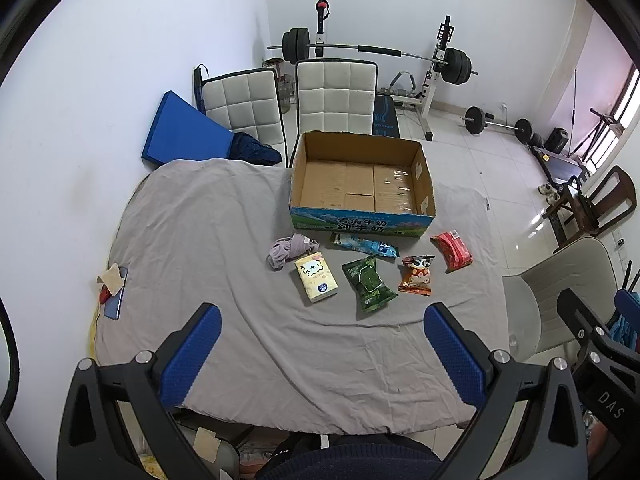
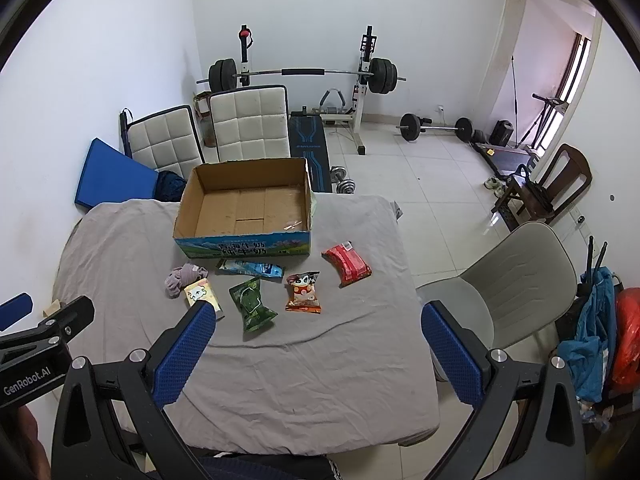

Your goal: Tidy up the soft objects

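An empty cardboard box (image 1: 362, 216) (image 2: 244, 246) stands at the far side of the grey-covered table (image 1: 224, 248) (image 2: 320, 360). In front of it lie a balled purple sock (image 1: 290, 249) (image 2: 182, 276), a yellow tissue pack (image 1: 316, 277) (image 2: 200, 294), a green pouch (image 1: 370, 283) (image 2: 252, 306), a blue packet (image 1: 366, 245) (image 2: 252, 268), an orange snack bag (image 1: 417, 276) (image 2: 304, 293) and a red pack (image 1: 452, 251) (image 2: 347, 265). My left gripper (image 1: 322, 320) and right gripper (image 2: 318, 318) are both open and empty, held above the near part of the table.
A phone with paper on it (image 1: 114, 290) lies at the table's left edge. Two white chairs (image 1: 336, 96) stand behind the box, a grey chair (image 2: 516, 280) at the right. Weights and a barbell rack (image 2: 304, 76) stand at the back wall.
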Motion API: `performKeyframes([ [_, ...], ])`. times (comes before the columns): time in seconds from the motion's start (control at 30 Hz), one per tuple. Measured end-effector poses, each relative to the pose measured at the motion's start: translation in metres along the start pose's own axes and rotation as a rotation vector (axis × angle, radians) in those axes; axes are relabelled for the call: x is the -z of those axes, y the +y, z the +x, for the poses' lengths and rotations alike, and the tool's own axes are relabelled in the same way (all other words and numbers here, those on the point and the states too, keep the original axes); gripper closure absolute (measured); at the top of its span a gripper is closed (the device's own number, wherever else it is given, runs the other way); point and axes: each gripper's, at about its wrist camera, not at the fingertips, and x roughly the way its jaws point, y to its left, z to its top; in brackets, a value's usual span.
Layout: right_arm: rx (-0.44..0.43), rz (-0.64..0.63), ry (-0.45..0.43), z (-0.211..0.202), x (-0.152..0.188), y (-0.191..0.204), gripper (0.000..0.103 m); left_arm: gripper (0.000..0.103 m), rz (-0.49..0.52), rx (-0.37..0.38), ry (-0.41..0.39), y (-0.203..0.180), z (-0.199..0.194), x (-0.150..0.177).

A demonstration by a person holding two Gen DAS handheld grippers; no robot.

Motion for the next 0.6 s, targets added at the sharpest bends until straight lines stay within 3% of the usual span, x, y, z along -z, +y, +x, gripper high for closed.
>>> performKeyframes([
  [0.47, 0.000, 0.003, -0.004, -0.004, -0.003, -0.002, 0.000, 0.000, 0.003, 0.007, 0.002, 0.000, 0.000, -0.003],
  [0.6, -0.015, 0.017, 0.003, 0.008, -0.008, -0.008, 0.000, 0.000, 0.000, 0.034, -0.005, -0.002, 0.015, -0.017],
])
